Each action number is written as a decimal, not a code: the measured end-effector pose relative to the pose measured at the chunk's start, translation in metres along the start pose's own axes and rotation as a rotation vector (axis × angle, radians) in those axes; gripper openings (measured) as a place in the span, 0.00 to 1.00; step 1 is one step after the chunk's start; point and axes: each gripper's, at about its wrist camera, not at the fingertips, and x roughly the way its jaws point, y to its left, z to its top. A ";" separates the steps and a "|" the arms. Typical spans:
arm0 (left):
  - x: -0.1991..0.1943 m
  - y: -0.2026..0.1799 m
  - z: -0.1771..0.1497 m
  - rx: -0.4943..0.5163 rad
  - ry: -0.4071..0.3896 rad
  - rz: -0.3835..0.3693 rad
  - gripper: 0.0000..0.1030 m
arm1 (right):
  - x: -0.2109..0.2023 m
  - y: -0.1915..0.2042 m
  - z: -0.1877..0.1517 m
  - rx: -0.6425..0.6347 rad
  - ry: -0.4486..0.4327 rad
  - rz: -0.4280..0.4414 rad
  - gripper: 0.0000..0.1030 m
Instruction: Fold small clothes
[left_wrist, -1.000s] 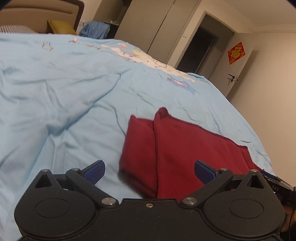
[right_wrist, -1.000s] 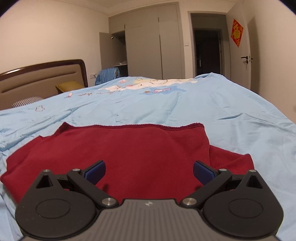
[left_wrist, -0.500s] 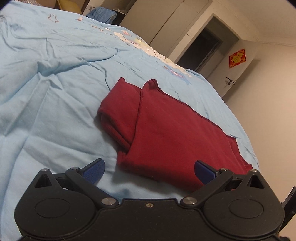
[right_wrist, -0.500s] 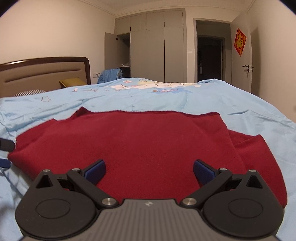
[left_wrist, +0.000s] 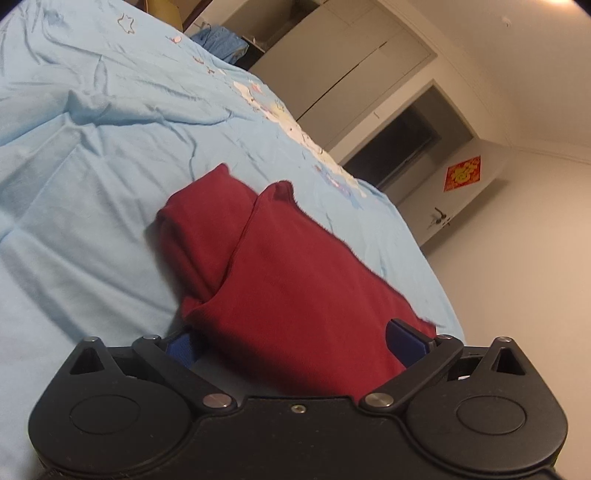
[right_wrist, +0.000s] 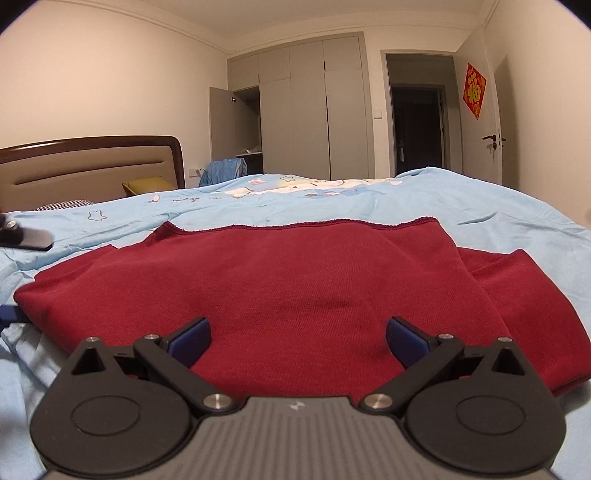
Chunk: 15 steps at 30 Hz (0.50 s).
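Observation:
A dark red garment (left_wrist: 295, 288) lies folded on the light blue bedsheet (left_wrist: 74, 221), with one side doubled over and a narrower flap sticking out at its left. My left gripper (left_wrist: 293, 345) is open and tilted, and the garment's near corner lies between its blue fingers (left_wrist: 406, 343). In the right wrist view the same red garment (right_wrist: 295, 288) spreads wide in front of me. My right gripper (right_wrist: 298, 339) is open at the garment's near edge, its blue pads (right_wrist: 190, 339) low over the cloth. Neither gripper holds anything.
The bedsheet (right_wrist: 517, 214) is wrinkled all around the garment. A headboard (right_wrist: 92, 166), a yellow pillow (right_wrist: 147, 184) and a wardrobe (right_wrist: 314, 110) stand beyond. A black part of the other gripper (right_wrist: 26, 236) shows at the left edge.
My left gripper has tilted and closed in on the garment, so its near corner now sits between the open fingers. My right gripper has moved lower and nearer to the cloth.

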 end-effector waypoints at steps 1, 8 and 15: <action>0.004 -0.004 0.002 0.006 -0.014 0.006 0.93 | 0.000 0.000 0.000 0.000 -0.003 0.000 1.00; 0.023 -0.023 -0.002 0.116 -0.038 0.099 0.87 | -0.003 0.003 -0.004 -0.006 -0.020 -0.007 1.00; 0.013 -0.003 -0.015 0.096 -0.062 0.069 0.82 | -0.004 0.005 -0.006 -0.009 -0.025 -0.010 1.00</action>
